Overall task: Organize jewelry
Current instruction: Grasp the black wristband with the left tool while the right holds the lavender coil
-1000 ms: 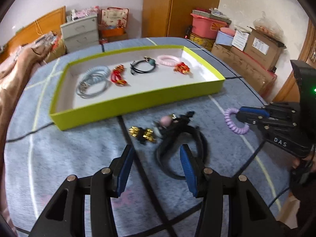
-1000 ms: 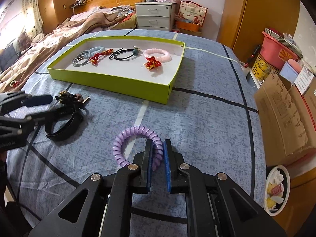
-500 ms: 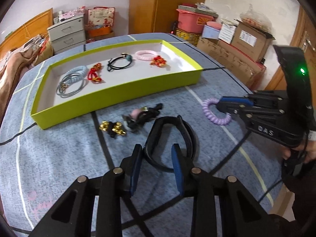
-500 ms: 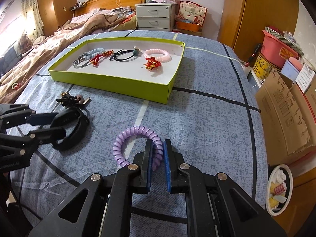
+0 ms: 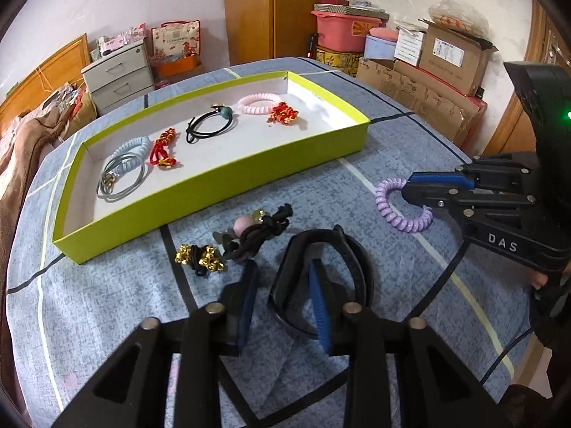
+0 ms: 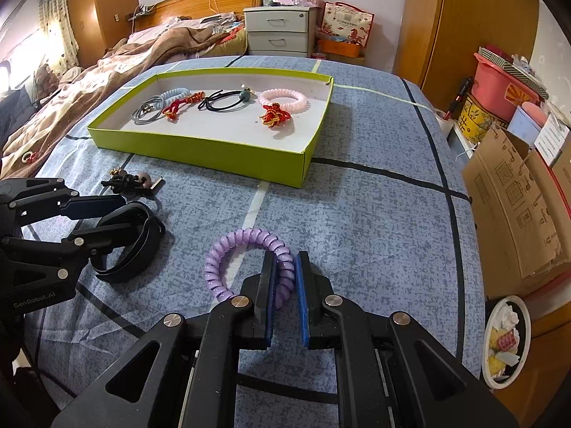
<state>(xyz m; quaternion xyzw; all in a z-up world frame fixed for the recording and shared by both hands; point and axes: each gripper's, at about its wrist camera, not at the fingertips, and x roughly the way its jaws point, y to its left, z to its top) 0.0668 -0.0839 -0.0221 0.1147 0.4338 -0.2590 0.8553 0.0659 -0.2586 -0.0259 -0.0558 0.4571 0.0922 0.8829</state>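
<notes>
A lime-green tray (image 5: 228, 182) (image 6: 214, 153) on the blue bedspread holds several hair ties and bracelets. My right gripper (image 6: 285, 267) (image 5: 410, 185) is shut on a purple coil hair tie (image 6: 242, 242) (image 5: 396, 214) lying on the cloth. My left gripper (image 5: 282, 278) (image 6: 117, 214) is open and straddles one side of a black band (image 5: 357, 267) (image 6: 142, 246), one finger inside its loop. A black tie with a pink bead (image 5: 257, 230) (image 6: 132, 182) and a gold-bead tie (image 5: 198, 258) lie loose before the tray.
The bedspread's edge runs along the right, with cardboard boxes (image 6: 517, 207) and a pink bin (image 6: 499, 82) beyond it. A brown blanket (image 6: 107, 71) lies on the left. A white bowl (image 6: 506, 339) sits on the floor at the right.
My left gripper has slid forward around the black band's side and has opened a little wider. The right gripper stays shut on the purple coil tie in the same place.
</notes>
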